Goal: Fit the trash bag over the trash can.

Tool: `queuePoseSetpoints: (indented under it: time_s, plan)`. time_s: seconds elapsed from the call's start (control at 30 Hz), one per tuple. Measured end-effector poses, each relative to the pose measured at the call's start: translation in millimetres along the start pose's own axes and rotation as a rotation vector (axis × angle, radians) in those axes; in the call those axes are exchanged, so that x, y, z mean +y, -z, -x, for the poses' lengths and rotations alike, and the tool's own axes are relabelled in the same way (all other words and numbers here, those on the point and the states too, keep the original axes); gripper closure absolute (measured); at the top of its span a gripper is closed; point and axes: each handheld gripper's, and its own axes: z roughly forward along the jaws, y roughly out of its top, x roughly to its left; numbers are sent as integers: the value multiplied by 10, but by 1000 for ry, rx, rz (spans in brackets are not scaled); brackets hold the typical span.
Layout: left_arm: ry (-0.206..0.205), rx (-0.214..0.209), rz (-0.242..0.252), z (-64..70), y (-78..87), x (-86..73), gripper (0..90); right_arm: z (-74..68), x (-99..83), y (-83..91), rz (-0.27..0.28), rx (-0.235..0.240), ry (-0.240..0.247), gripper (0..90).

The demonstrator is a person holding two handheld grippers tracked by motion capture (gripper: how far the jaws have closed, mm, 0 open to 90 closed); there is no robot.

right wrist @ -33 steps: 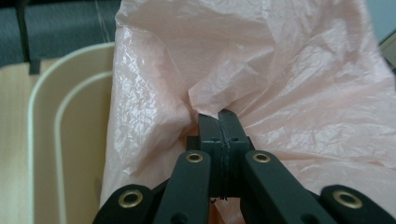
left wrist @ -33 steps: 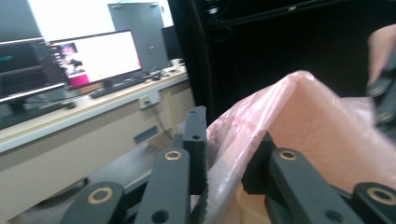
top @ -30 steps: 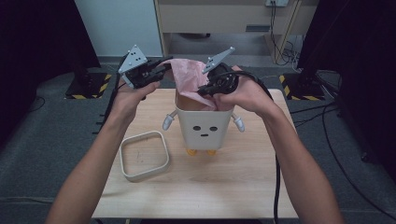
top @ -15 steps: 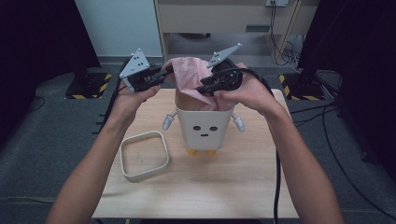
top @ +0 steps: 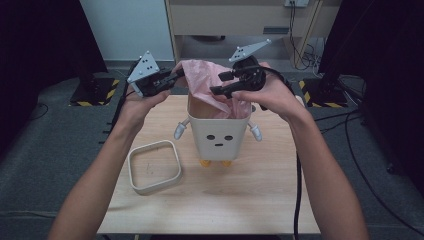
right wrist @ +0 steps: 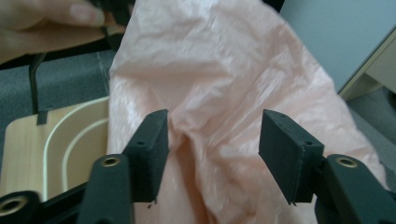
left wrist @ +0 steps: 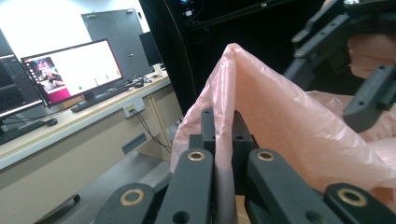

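Tabletop bin point(top: 219, 137) with pink bag point(top: 204, 82)

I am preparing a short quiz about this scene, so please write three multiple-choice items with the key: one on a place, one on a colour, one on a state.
1. Where does the loose square rim lie?
A. On the table, toward the left gripper's side of the bin
B. On top of the bin
C. On the floor

2. What colour is the plastic bag?
A. Blue
B. Pink
C. Black

3. How does the left gripper stand?
A. Wide open
B. Shut on the bag
C. Shut on the rim

Key:
1 A, the rim rests on the table beside the bin.
2 B, the bag is pink.
3 B, the left gripper pinches the film, while the right gripper is open.
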Motion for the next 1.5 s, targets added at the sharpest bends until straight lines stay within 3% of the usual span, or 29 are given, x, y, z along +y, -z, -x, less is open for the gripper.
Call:
queuePoseSetpoints:
  time_s: [0.27,0.33,0.5,0.53,0.57,0.6,0.73,0.8,0.9,1.07,1.17,1.23,1.33,1.5]
  plan:
    - [0,-12,4,24,-24,59,889,47,156,-150,13,16,-8,369]
    - [-4,-20,5,38,-32,72,889,49,191,-237,-5,21,-12,435]
    - [-7,-38,1,88,-58,67,889,44,192,-327,-17,28,10,747]
    - [-7,-38,1,88,-58,67,888,44,192,-327,-17,28,10,747]
    - [-10,-39,0,93,-61,66,889,42,190,-350,-23,22,13,844]
    - [-11,-40,-1,97,-65,64,888,36,189,-355,-22,22,15,883]
    - [-5,-21,-3,95,-32,58,877,21,188,-340,-21,9,20,900]
    - [-4,-10,-6,90,-18,55,827,21,187,-327,-17,6,21,900]
    - [26,41,-15,64,37,19,690,37,178,-251,9,-12,8,900]
    - [57,63,-35,45,56,-35,562,70,151,-159,32,-19,1,900]
    - [56,66,-42,35,50,-70,599,40,132,-102,45,-24,4,900]
    - [42,47,-38,46,42,-69,704,7,110,-74,50,-20,13,900]
    - [35,43,-33,48,36,-60,794,-31,85,-48,48,-16,23,900]
    - [37,47,-14,30,59,-31,847,-154,-43,-29,-33,-11,72,900]
